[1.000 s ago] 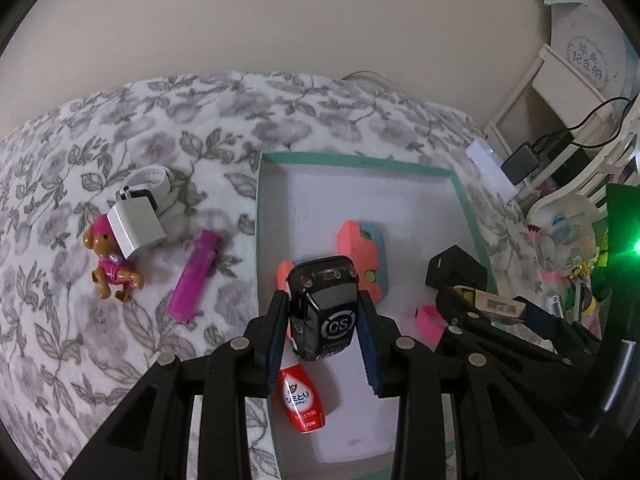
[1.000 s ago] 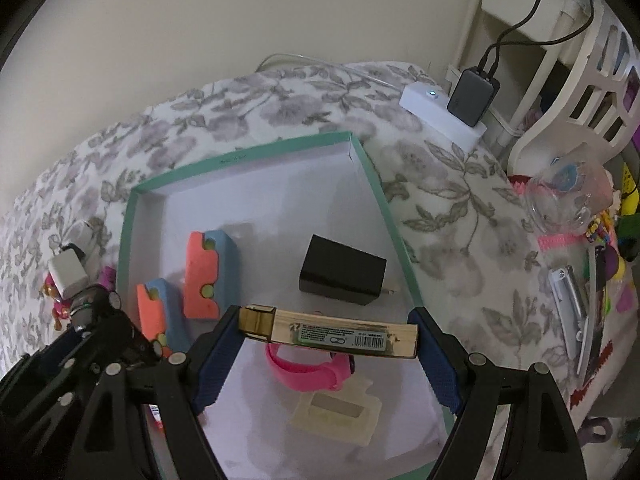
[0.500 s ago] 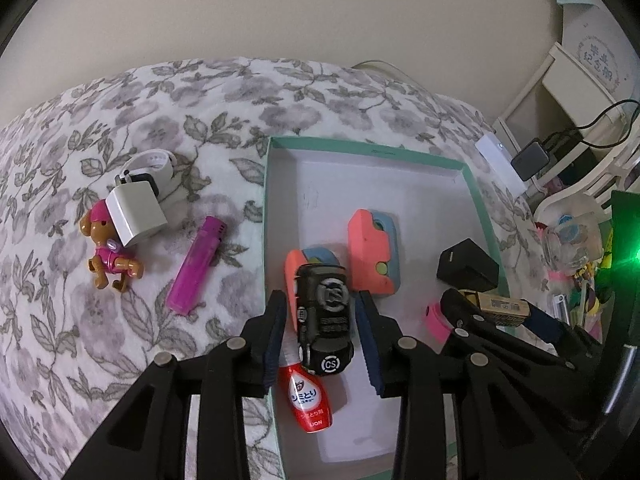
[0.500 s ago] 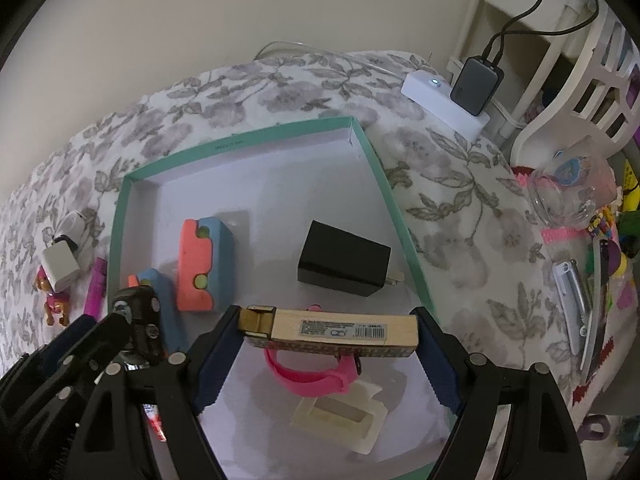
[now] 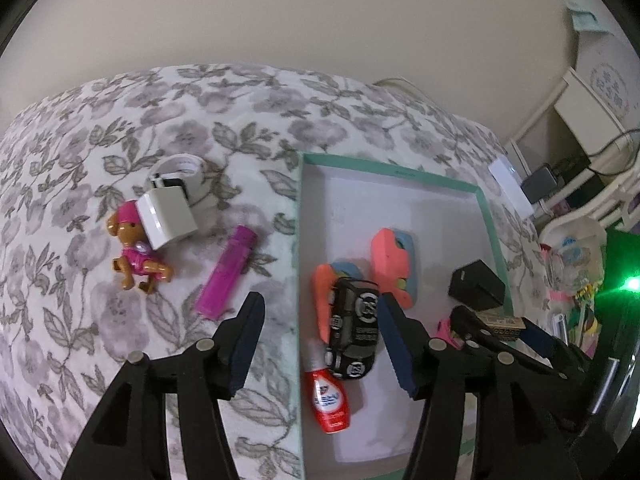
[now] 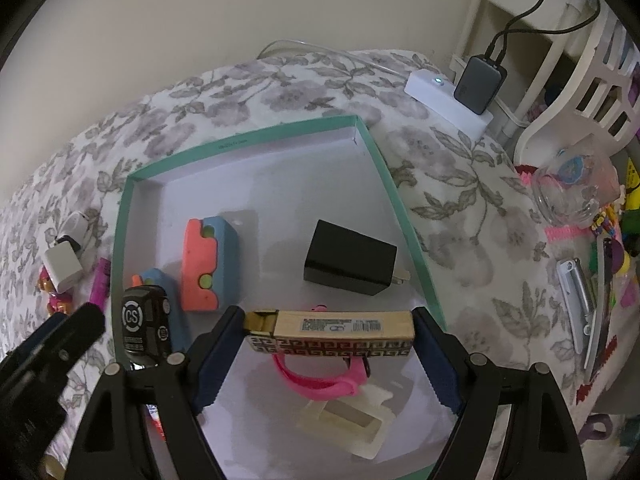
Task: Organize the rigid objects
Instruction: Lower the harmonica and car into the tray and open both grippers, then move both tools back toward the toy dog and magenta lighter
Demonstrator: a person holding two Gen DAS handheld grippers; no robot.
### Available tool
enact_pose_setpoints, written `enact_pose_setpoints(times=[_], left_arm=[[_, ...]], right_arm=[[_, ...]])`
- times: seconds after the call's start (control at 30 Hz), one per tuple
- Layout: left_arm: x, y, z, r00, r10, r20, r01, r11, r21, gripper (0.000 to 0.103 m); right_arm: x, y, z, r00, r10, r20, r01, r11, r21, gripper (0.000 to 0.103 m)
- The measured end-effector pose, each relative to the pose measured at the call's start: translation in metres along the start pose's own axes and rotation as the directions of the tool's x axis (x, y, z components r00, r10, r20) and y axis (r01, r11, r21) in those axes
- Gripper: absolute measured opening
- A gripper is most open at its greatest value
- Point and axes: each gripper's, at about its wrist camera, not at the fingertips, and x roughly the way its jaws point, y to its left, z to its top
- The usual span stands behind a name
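- Inside teal tray (image 5: 299,240), near left corner: black toy car (image 5: 354,330) lying between orange-blue block (image 5: 326,300) and red bottle (image 5: 330,400), apparently touching both.
- Left gripper (image 5: 320,340) fingers wide apart around the car, holding nothing.
- Right gripper (image 6: 330,354) fingers clamped on patterned box (image 6: 332,332), over pink band (image 6: 320,380).
- Risk: lowering box onto band or cream holder (image 6: 348,416); may tilt.
- Open room: tray's far half, beyond black charger (image 6: 348,264).
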Motion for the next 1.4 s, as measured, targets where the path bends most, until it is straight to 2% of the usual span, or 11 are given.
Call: enact_pose_setpoints(times=[0.03,0.1,0.23,0.47,0.57,0.7,0.87,1.0,1.17,1.3,1.4], left_arm=[[-0.001,0.005,0.001,1.000,0.005,0.004,-0.004,1.000,-0.013,0.063],[-0.003,0.012,0.003,1.000,0.009,0.012,-0.008,0.999,-0.033,0.076],[-0.011,0.030,0.006,0.999,0.010,0.037,-0.006,0.996,-0.086,0.078],[-0.029,0.058,0.013,0.992,0.066,0.103,-0.052,0.990,-0.132,0.087],[-0.036,0.075,0.013,0.989,0.078,0.127,-0.055,0.983,-0.175,0.095],[-0.042,0.097,0.013,0.983,0.111,0.148,-0.073,0.968,-0.239,0.095],[-0.052,0.120,0.013,0.964,0.208,0.165,-0.160,0.951,-0.266,0.096],[-0.059,0.141,0.014,0.955,0.243,0.171,-0.187,0.938,-0.292,0.096],[-0.059,0.164,0.015,0.959,0.240,0.151,-0.177,0.924,-0.340,0.096],[-0.052,0.173,0.017,0.959,0.256,0.118,-0.199,0.911,-0.360,0.096],[-0.043,0.180,0.016,0.966,0.242,0.095,-0.187,0.902,-0.389,0.096]], right_arm=[[-0.001,0.001,0.000,1.000,-0.002,0.005,0.002,1.000,-0.001,0.086],[-0.005,0.001,0.001,1.000,-0.006,0.018,0.006,1.000,-0.004,0.087],[-0.013,0.004,0.003,0.999,-0.006,0.046,0.006,1.000,-0.006,0.096],[-0.028,0.017,0.004,0.994,0.004,0.106,0.000,0.999,-0.033,0.100],[-0.033,0.026,0.004,0.991,0.021,0.128,-0.014,0.999,-0.050,0.101],[-0.038,0.040,0.003,0.986,0.075,0.147,-0.065,0.995,-0.073,0.103],[-0.043,0.062,0.000,0.982,0.092,0.166,-0.072,0.990,-0.125,0.103],[-0.052,0.088,0.001,0.975,0.121,0.188,-0.085,0.979,-0.186,0.103],[-0.061,0.125,0.003,0.963,0.166,0.214,-0.105,0.958,-0.268,0.103],[-0.057,0.149,0.007,0.956,0.228,0.185,-0.168,0.942,-0.292,0.103],[-0.050,0.163,0.008,0.954,0.256,0.158,-0.199,0.931,-0.305,0.103]])
